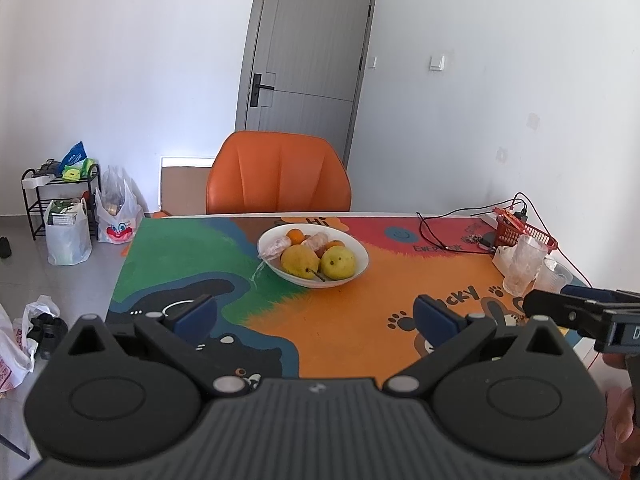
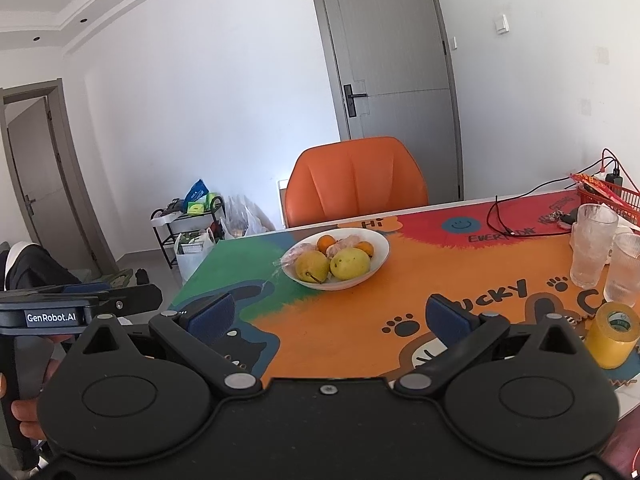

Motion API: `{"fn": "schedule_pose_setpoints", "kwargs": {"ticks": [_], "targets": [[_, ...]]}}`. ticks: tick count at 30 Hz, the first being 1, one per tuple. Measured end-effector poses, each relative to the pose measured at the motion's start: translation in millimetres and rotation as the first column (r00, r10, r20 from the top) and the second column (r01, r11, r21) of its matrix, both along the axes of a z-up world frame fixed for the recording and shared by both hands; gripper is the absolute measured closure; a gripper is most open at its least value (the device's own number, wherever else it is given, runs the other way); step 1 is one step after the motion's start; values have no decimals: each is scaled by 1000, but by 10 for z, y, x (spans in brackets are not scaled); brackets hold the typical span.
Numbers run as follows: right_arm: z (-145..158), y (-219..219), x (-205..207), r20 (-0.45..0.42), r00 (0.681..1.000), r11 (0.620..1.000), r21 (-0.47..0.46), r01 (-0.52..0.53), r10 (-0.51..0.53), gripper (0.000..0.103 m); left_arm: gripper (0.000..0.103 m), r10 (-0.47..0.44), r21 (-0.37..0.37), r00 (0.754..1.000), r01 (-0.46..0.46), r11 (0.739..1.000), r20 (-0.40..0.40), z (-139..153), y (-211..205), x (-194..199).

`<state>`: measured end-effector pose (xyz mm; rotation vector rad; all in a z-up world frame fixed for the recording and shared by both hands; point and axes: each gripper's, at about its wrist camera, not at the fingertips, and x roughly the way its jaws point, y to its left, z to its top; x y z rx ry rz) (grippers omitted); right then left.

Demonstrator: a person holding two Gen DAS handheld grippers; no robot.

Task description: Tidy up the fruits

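A white bowl point(image 1: 360, 258) stands in the middle of the colourful table mat, also in the right wrist view point(image 2: 382, 250). It holds two yellow pears point(image 1: 299, 261) point(image 1: 338, 262), small oranges point(image 1: 295, 236) and fruit in clear wrap point(image 1: 276, 246). My left gripper point(image 1: 316, 316) is open and empty, held above the near part of the table, well short of the bowl. My right gripper point(image 2: 330, 314) is open and empty too, at about the same distance. Each gripper shows at the side of the other's view.
An orange chair point(image 1: 278, 174) stands behind the table. At the right are clear glasses point(image 2: 592, 244), a red basket point(image 2: 612, 194) with cables, and a yellow tape roll point(image 2: 612, 332). Plastic bags point(image 1: 68, 232) and a shoe rack stand on the floor at the left.
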<state>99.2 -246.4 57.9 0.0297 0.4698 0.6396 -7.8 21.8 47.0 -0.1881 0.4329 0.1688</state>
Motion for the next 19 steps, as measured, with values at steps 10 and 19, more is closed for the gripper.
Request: {"fn": "schedule_pose_setpoints", "kwargs": {"ticks": [10,19], "targets": [[3,10,-12,0,1000,1000,7,-14,14,0,0,-10,5,1000,10,1000,-2,-32,-26,19],[-1,7,-15,-2,1000,1000,9,-13,13,0,0,-25,11,1000,25,1000,2,-29,-74,4]]}}
